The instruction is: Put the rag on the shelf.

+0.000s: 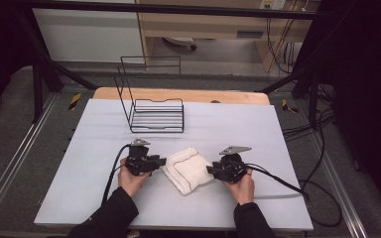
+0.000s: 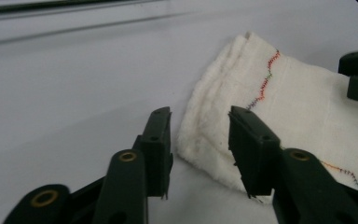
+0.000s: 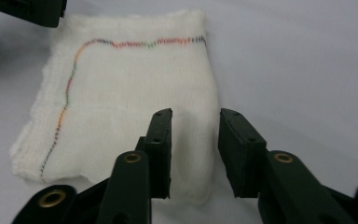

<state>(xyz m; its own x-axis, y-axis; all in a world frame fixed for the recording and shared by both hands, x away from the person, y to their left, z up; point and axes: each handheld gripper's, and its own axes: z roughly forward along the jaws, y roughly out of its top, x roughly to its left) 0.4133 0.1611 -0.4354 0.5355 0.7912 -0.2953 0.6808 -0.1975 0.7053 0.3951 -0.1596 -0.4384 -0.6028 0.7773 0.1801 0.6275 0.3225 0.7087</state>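
Left gripper (image 2: 199, 135): jaws part-open, straddling the near corner of the folded cloth (image 2: 279, 116); the pads stand apart from the fabric, so nothing is gripped.
Right gripper (image 3: 195, 140): jaws likewise part-open, with the cloth's (image 3: 130, 107) edge between them and a gap visible on both sides; no hold here either.
Hands: from the high view, the left gripper (image 1: 159, 161) and right gripper (image 1: 209, 169) face each other across the cloth, one at each side.
Cloth: a white towel with a coloured stitched line, lying folded into a thick rectangle on the white tabletop (image 1: 104, 198), near the front and roughly midway between the hands.
Progress: the folding looks largely done, since several layers show at the edge; what seems left is a last tidy or fold, and perhaps moving it away.
Wire rack (image 1: 154, 116): stands behind the cloth, well apart, toward the back of the table; nothing is in it.
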